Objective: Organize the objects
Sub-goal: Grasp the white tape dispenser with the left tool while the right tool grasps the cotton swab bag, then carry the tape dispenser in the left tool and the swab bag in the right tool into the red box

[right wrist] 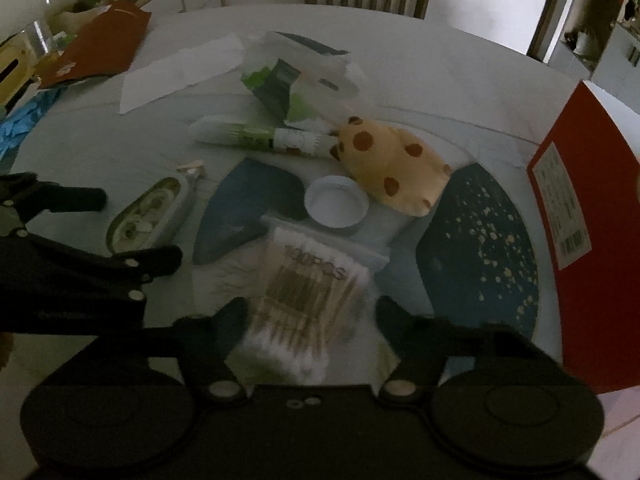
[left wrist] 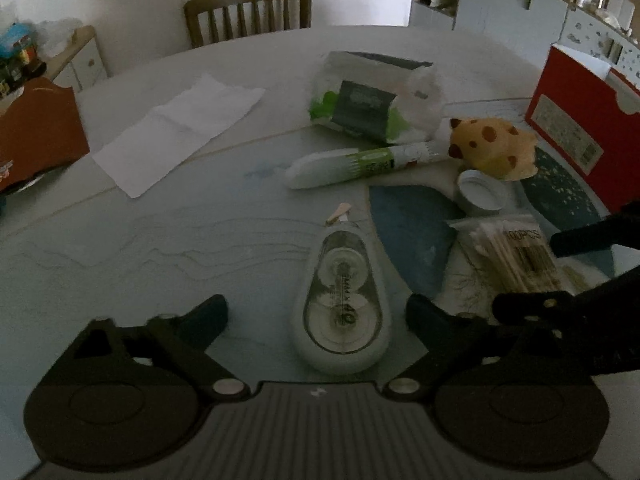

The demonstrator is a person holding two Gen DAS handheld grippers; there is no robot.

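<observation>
Two grippers work over a cluttered round table (left wrist: 140, 248) as we sort the small things scattered on it. Our left gripper (left wrist: 316, 314) stands wide, its jaws on either side of a correction tape dispenser (left wrist: 340, 308) that lies flat on the tabletop, with clear gaps between the dispenser and each black finger. Our right gripper (right wrist: 310, 316) straddles a clear bag of cotton swabs (right wrist: 304, 296) lying just in front of a white jar lid (right wrist: 336, 202); its left finger meets the bag's edge while a gap shows on the right, so we cannot tell whether the bag is gripped. Beyond the lid sits a yellow plush toy with brown spots (right wrist: 388, 160), and beside it a white and green tube (right wrist: 248, 136) lies on its side. Further back rest a green and white packet (right wrist: 288, 84) and a sheet of white paper (right wrist: 180, 72). On the right edge of the table stands a red box (right wrist: 580, 220), upright, with a printed label on its side. At the far rim we see a wooden chair (left wrist: 248, 12) pushed up to the table
</observation>
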